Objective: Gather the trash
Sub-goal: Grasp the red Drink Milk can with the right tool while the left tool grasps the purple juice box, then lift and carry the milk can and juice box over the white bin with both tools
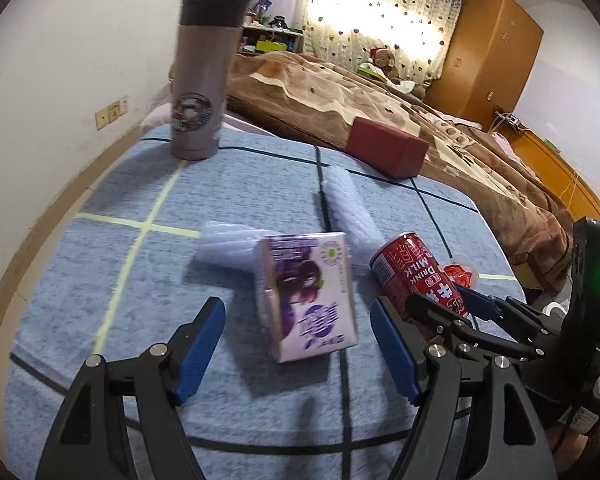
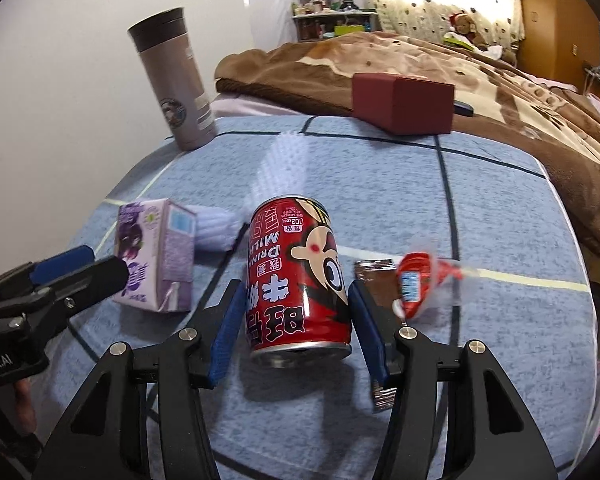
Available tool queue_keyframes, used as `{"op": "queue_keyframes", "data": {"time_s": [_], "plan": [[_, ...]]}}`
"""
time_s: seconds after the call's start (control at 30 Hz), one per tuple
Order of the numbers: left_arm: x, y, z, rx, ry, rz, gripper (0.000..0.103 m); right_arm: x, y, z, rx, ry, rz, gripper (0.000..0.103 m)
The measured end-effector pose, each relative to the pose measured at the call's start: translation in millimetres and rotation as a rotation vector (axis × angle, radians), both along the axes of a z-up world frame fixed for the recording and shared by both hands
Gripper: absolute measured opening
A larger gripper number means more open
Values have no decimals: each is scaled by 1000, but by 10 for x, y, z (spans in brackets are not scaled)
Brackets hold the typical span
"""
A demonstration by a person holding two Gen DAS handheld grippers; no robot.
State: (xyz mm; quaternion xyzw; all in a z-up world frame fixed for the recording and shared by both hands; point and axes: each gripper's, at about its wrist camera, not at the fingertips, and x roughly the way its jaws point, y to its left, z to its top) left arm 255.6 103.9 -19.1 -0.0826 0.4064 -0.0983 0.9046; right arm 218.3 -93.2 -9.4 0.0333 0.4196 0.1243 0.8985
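A purple drink carton [image 1: 308, 296] stands on the blue checked cloth [image 1: 100, 280]. My left gripper [image 1: 298, 344] is open, its blue pads on either side of the carton without touching it. A red milk can [image 2: 298, 276] stands upside down between the pads of my right gripper [image 2: 296, 320], which is open around it with small gaps. The can [image 1: 414, 268] and right gripper [image 1: 452, 312] also show in the left view; the carton [image 2: 156, 256] and left gripper [image 2: 66, 266] in the right view. A red-and-clear wrapper [image 2: 420, 280] and a foil wrapper [image 2: 374, 276] lie right of the can.
A grey thermos [image 1: 200, 80] stands at the cloth's far left. A dark red box [image 1: 388, 146] sits at the far edge against a brown blanket [image 1: 380, 92]. White bubble wrap [image 1: 348, 208] lies behind the carton and can. A wardrobe [image 1: 488, 52] stands far right.
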Motion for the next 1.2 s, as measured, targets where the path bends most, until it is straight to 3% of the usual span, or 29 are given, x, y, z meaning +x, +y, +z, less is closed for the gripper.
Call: {"op": "queue_keyframes", "data": {"time_s": [0.3,0.47,0.5,0.6,1.2], "plan": [[184,-163,-141,89,29,19,77,53,-91,-36,23,-10,-19,55],[237,-161,-190,95,26,37,76,70,-127,-56,48,-15,-22,55],[246,-167,-198,106,26,39,73,69,-128,-59,48,-18,-21,55],[268,-165,-229,93,40,31,62,68,-118,-61,41,-28,-18,55],[114,-114,-139,77,21,37,62,24,-147,-62,63,-35,-21,55]]}}
